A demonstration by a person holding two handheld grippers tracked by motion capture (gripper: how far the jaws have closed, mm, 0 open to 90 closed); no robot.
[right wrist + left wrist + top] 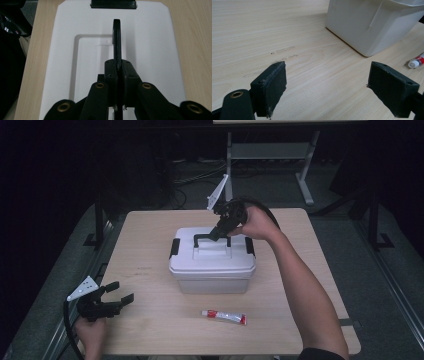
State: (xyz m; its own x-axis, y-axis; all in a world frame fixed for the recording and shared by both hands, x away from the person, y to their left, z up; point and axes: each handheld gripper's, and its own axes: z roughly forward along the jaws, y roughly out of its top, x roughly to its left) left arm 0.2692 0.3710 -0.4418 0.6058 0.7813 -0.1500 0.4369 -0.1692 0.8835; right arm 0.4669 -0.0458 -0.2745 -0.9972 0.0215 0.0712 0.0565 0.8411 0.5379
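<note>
A white plastic box (212, 270) with black latches stands in the middle of the wooden table (150, 320). Its black carrying handle (202, 238) is raised above the lid (150, 50). My right gripper (218, 232) reaches in from the far right side and is shut on that handle (117, 37); the pads clamp the thin black bar edge-on. My left gripper (119, 292) rests near the table's front left corner, jaws wide open with nothing between them (327, 87). The box's lower corner (367, 30) lies ahead of it.
A small white and red tube (224, 316) lies on the table in front of the box, its cap end (415, 62) at the right edge of the left gripper view. A desk frame (305, 165) stands on the floor beyond the table.
</note>
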